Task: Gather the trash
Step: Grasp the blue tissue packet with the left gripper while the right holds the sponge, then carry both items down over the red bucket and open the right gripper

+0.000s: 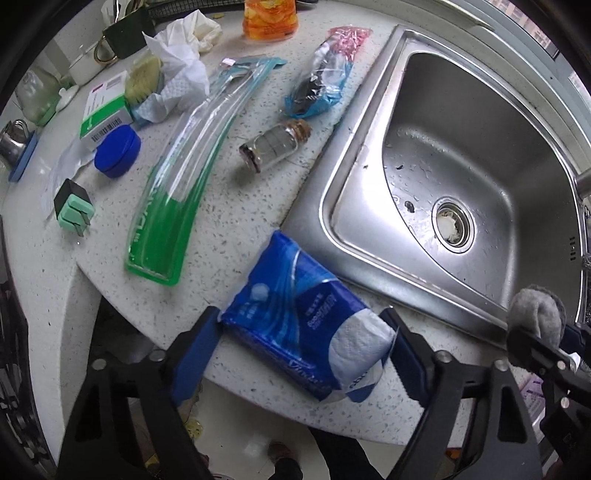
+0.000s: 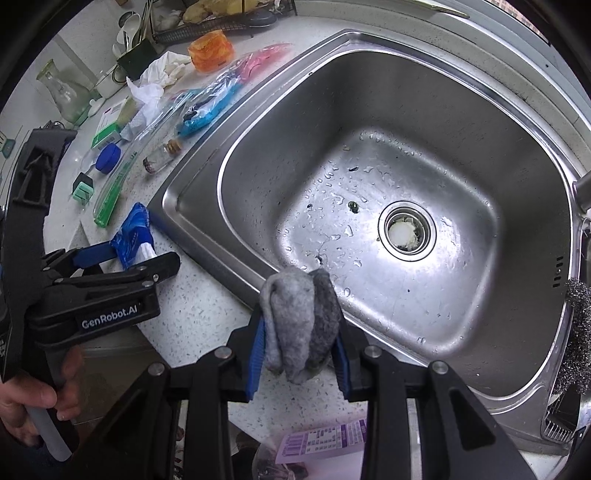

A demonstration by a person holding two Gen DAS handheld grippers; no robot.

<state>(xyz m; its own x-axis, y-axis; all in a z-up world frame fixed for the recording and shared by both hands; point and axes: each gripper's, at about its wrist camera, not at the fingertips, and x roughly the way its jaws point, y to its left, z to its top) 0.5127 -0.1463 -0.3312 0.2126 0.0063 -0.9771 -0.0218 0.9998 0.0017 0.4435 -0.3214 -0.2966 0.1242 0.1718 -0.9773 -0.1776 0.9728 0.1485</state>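
My left gripper (image 1: 301, 328) is shut on a blue tissue pack (image 1: 295, 306) at the counter's front edge; the pack also shows in the right wrist view (image 2: 133, 236). My right gripper (image 2: 299, 332) is shut on a folded grey cloth (image 2: 299, 317) at the sink's front rim; the cloth also shows in the left wrist view (image 1: 535, 310). On the counter lie a green toothbrush package (image 1: 173, 199), a corked glass vial (image 1: 275, 146), a blue-pink plastic wrapper (image 1: 325, 77) and crumpled white tissue (image 1: 181, 55).
A steel sink (image 2: 546, 155) with a clogged drain (image 2: 406, 230) fills the right. A blue lid (image 1: 118, 149), a green box (image 1: 107, 110), a green plug (image 1: 74, 208), an orange container (image 1: 269, 18) and a steel scrubber (image 2: 578, 332) are around.
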